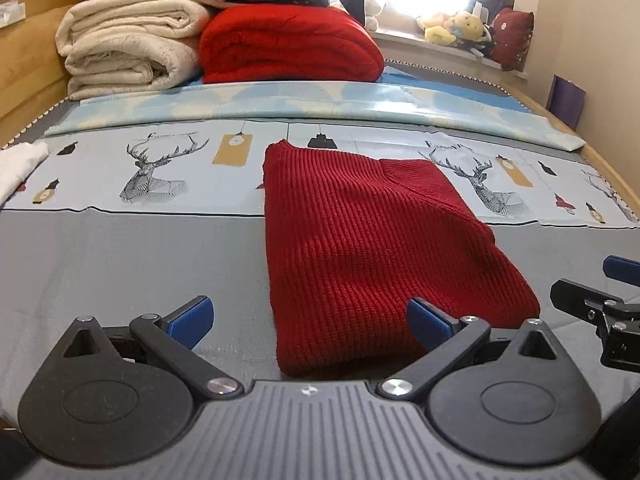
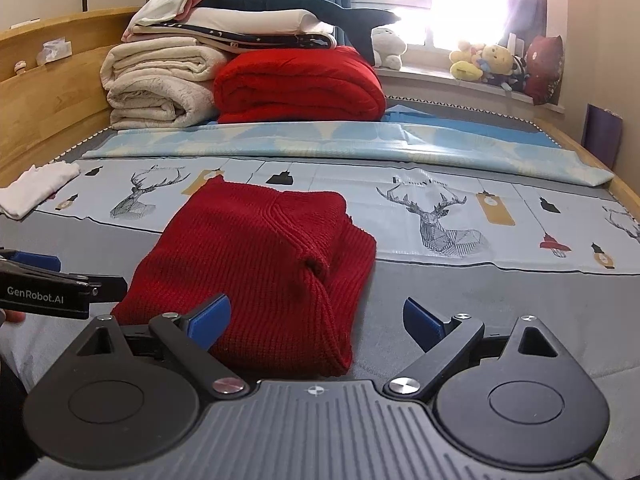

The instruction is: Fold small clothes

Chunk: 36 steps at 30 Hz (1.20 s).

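"GenRobot.AI" on left claw (image 2: 36, 261) housing

Folded red ribbed-knit sweater (image 1: 360, 248) lies flat on the bed.

Daylight blazing through the window (image 2: 404, 0) at upper right — glaring white, fisheye bending the frame edges, corners darkening, foreground staying sharp.

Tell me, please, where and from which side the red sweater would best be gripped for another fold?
Probably the near hem of the sweater, at its two near corners. It lies flat and folded on the bed, long axis running away from both grippers, with the near edge thick and free. The left gripper and right gripper, both open, can come in low from the near side and pinch the stacked layers.
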Available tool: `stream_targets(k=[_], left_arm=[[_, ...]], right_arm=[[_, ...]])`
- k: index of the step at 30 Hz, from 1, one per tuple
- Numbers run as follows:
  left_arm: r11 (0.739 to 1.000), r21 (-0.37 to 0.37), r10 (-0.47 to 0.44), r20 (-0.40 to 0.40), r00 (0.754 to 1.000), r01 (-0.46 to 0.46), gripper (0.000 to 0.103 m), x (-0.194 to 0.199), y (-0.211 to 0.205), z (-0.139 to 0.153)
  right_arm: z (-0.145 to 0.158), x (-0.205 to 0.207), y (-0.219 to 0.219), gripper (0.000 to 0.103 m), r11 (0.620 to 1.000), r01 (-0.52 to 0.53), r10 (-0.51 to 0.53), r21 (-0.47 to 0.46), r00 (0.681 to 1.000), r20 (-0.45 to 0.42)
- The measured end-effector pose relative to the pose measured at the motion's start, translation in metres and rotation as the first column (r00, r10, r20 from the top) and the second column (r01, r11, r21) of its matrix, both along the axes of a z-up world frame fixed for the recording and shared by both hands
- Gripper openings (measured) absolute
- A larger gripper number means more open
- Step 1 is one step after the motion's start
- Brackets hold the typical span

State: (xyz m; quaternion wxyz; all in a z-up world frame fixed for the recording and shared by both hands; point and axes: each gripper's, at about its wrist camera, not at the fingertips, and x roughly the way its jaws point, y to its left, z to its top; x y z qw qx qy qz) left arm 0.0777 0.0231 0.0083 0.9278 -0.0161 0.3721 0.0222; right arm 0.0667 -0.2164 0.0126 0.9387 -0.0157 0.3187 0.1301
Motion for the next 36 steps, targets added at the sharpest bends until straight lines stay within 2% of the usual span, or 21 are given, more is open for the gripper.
stream_targets(k=[36], left_arm=[[1.000,-0.014,-0.020,0.002,1.000,0.020,0.103,-0.0004,-0.0059,0.0013]], right_arm=[[0.0010,-0.0008,0.0052,0.094,0.999,-0.040,0.041,-0.023,0.999,0.023]])
